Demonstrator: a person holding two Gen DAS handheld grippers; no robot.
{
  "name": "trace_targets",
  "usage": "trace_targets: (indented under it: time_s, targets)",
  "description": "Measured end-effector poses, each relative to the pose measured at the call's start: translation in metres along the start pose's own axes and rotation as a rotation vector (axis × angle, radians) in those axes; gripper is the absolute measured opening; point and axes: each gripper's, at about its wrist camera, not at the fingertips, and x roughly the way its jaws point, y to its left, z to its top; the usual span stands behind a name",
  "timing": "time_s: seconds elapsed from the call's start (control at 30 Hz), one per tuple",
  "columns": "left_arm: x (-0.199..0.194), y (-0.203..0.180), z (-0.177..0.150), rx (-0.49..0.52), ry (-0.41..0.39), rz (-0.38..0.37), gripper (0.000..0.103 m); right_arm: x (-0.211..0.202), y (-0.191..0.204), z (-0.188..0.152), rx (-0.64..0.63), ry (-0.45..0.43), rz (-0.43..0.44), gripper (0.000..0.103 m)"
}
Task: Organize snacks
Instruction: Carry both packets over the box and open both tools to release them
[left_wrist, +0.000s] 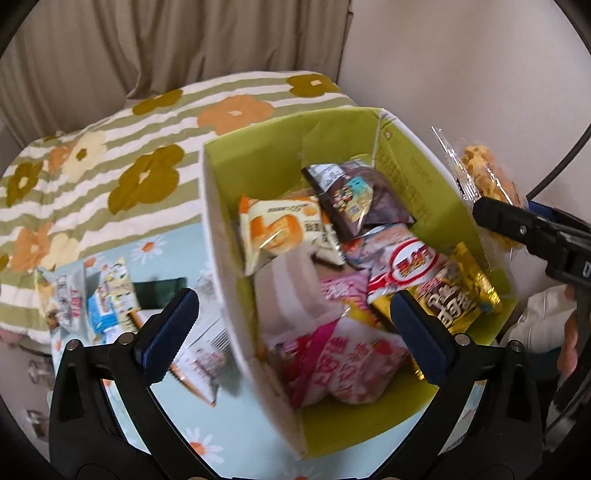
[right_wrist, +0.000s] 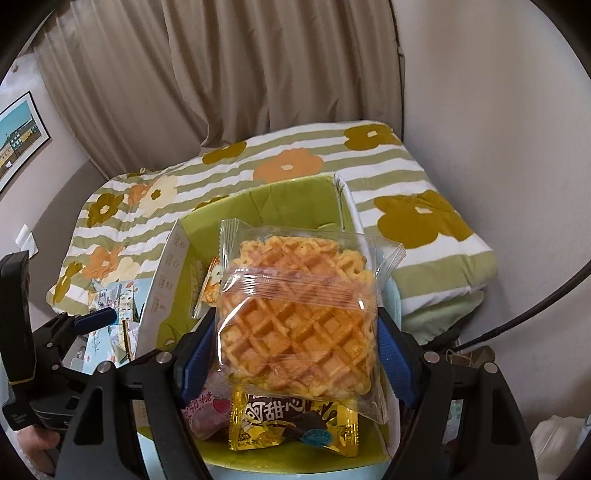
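Clearly at the centre of the right wrist view is a waffle in a clear wrapper (right_wrist: 295, 317), pinched at its two side edges between the blue pads of the right gripper (right_wrist: 295, 343). The packet stands upright in the jaws, above the open box, not resting on anything. In the left wrist view the same packet shows at the far right edge, held up beside the box's right wall.

Below it sits the box (left_wrist: 218, 236), white outside and lime green inside, open at the top and already holding a jumble of snack packets. Among them are a yellow chocolate packet (left_wrist: 454, 291), a pink strawberry-print packet (left_wrist: 343, 362), an orange-and-white bread packet (left_wrist: 284, 232) and a dark brown packet (left_wrist: 358, 199) toward the back.

The left gripper (left_wrist: 295, 332) hangs over the box with its jaws spread wide and nothing between the pads; one finger is outside the box's left wall, the other is over the packets inside.

Left of the box, several more loose packets (left_wrist: 107, 299) lie on a pale blue cloth with daisies (left_wrist: 236, 435). Behind the box is a folded quilt (left_wrist: 110, 155), striped green and white with large orange and olive flowers. Beige curtains (right_wrist: 240, 74) hang behind it, and a framed picture (right_wrist: 18, 136) is on the wall at the left of the right wrist view.
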Motion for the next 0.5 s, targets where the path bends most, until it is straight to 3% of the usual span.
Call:
trace_targets:
  time_s: [0.23, 0.33, 0.37, 0.5]
  targets:
    - [-0.008, 0.018, -0.005, -0.019, -0.004, 0.008, 0.102, 0.019, 0.011, 0.006, -0.042, 0.038, 0.004, 0.078]
    - [-0.012, 0.022, -0.007, -0.029, -0.013, 0.006, 0.102, 0.028, 0.016, 0.011, -0.055, 0.034, 0.024, 0.091]
    - [-0.012, 0.022, -0.007, -0.032, -0.014, 0.007, 0.102, 0.029, 0.017, 0.012, -0.058, 0.024, 0.012, 0.099]
    - [-0.015, 0.026, -0.011, -0.044, -0.013, 0.020, 0.102, 0.019, 0.021, 0.008, -0.090, -0.022, 0.008, 0.102]
